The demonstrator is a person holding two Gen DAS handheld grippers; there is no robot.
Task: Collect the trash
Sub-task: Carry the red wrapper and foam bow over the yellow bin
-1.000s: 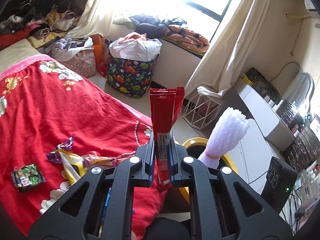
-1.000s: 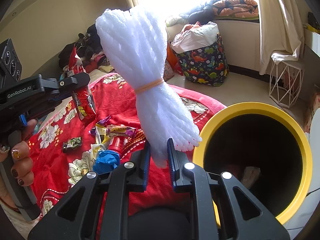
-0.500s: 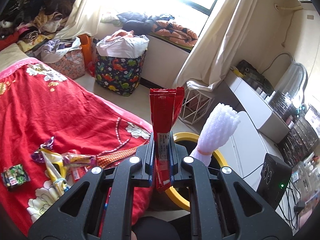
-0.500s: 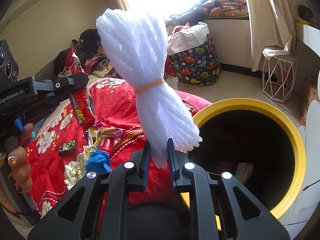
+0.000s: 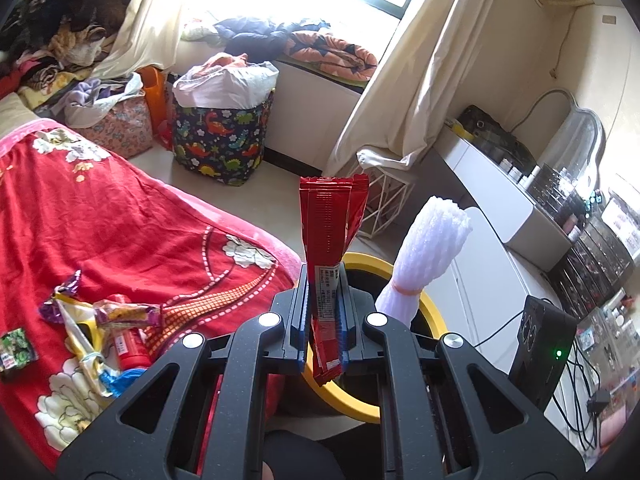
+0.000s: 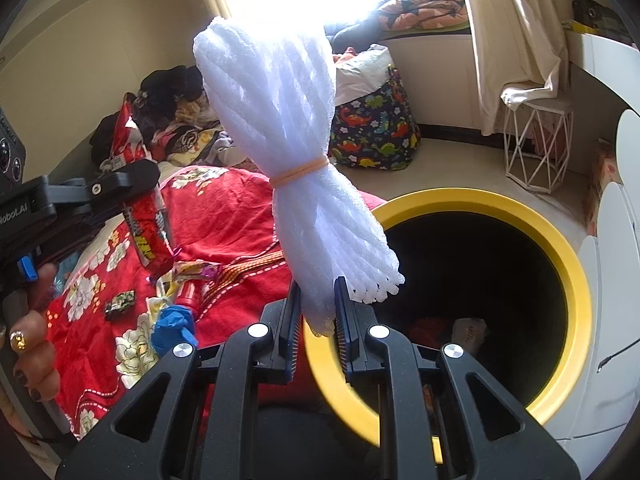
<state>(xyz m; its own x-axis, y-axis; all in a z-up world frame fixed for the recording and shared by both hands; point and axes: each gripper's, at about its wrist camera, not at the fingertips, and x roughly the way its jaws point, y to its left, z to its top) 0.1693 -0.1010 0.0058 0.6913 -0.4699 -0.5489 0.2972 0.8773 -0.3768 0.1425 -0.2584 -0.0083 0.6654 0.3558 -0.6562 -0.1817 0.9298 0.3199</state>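
Dinosaur-print bag [image 5: 222,138], perhaps laundry; wire stool [image 6: 538,146]

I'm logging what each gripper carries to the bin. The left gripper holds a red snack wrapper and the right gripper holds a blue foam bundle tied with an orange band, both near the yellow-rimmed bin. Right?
One slip: the foam bundle tied with an orange band in the right gripper is white, not blue, as the right wrist view shows. The left gripper does hold the red snack wrapper, and both are near the yellow-rimmed bin.

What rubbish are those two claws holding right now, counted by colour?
Red foil snack wrapper, in the left gripper: 1
White foam net bundle, in the right gripper: 1
Total: 2
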